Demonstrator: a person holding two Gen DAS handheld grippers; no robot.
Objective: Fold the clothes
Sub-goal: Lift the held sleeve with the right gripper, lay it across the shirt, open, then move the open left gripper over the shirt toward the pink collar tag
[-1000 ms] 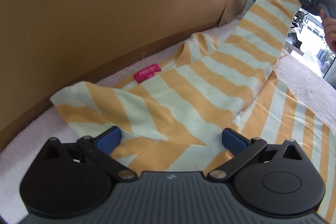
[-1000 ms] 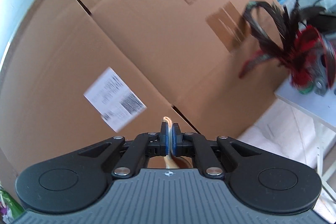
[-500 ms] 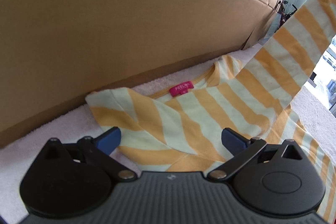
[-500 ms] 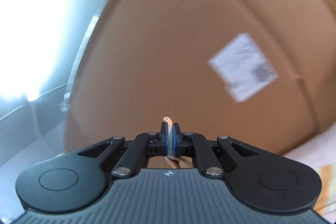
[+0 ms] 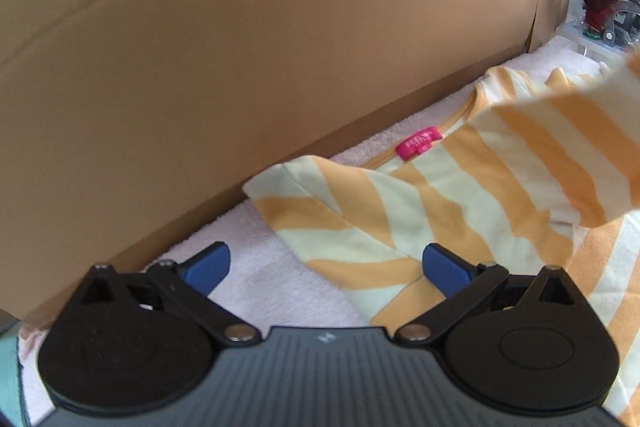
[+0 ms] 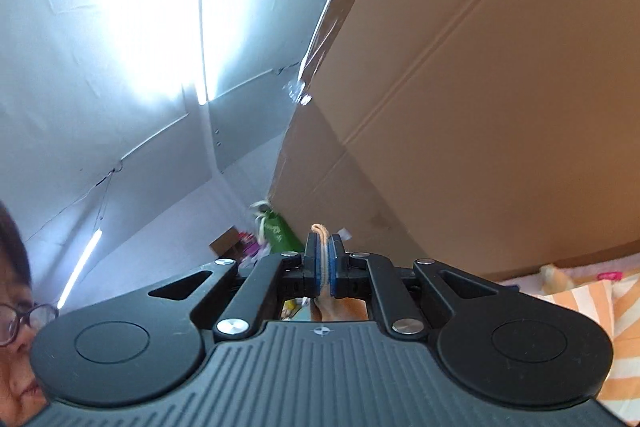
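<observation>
the right tool (image 6: 324,255) pinches the shirt (image 5: 460,195) hem above the collar, while the spread left tool (image 5: 326,265) waits nearer its shoulder.

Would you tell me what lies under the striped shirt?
The striped shirt lies on a pale pink towel-like cover, visible beside it up to the cardboard box. Whatever is beneath that cover, or directly under the shirt, is hidden.

Shirt (image 5: 460,211) lies on towel (image 5: 256,267), directly before cardboard box (image 5: 240,47) standing behind it. One sleeve (image 5: 560,147) hangs raised over shirt's right part. Small table (image 5: 592,43) stands right of box.
</observation>
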